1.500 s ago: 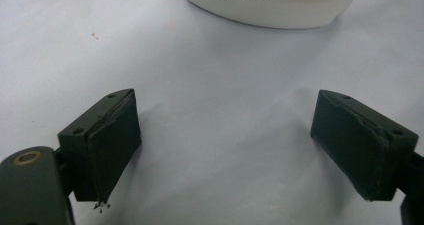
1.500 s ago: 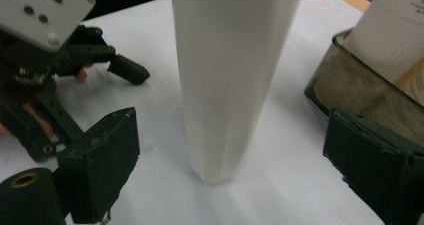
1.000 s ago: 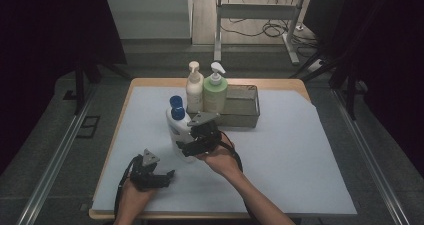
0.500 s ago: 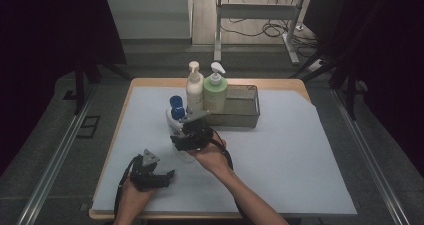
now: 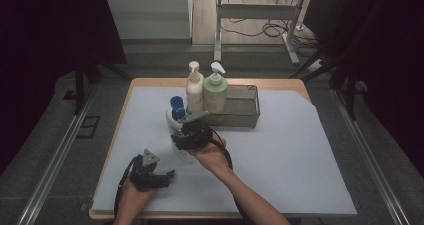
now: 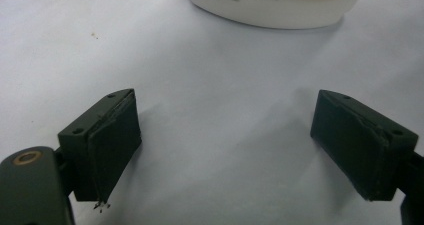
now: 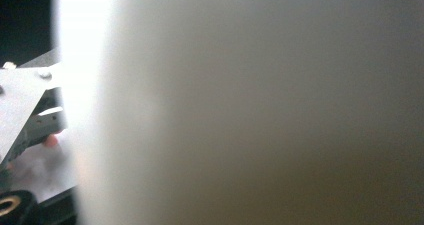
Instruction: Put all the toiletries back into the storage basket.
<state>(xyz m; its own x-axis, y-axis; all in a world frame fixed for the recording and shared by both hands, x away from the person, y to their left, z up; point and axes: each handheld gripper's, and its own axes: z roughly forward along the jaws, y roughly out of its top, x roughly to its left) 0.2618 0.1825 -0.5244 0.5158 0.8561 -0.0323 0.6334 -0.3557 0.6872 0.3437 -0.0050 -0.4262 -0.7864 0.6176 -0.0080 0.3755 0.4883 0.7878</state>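
A white bottle (image 5: 173, 118) with a blue cap (image 5: 176, 104) stands upright on the pale sheet, left of the metal tray. My right gripper (image 5: 187, 137) is at the bottle's mid-height from the near side. Its jaws have just been closing with the bottle between them. The bottle's wall (image 7: 250, 110) is blurred and very close in the right gripper view, and the pads are hidden, so contact is unclear. My left gripper (image 5: 169, 176) rests on the sheet near the front edge, open (image 6: 225, 150) and holding nothing. The bottle's base (image 6: 275, 5) lies beyond its jaws.
A cream pump bottle (image 5: 194, 87) and a green pump bottle (image 5: 215, 92) stand at the left end of a metal tray (image 5: 242, 116) at the back. The pale sheet (image 5: 290, 155) covers the wooden table (image 5: 150, 82). Dark floor and rails surround it.
My right gripper has shifted a little to the left, onto the white bottle. The left gripper and the bottles have stayed put.
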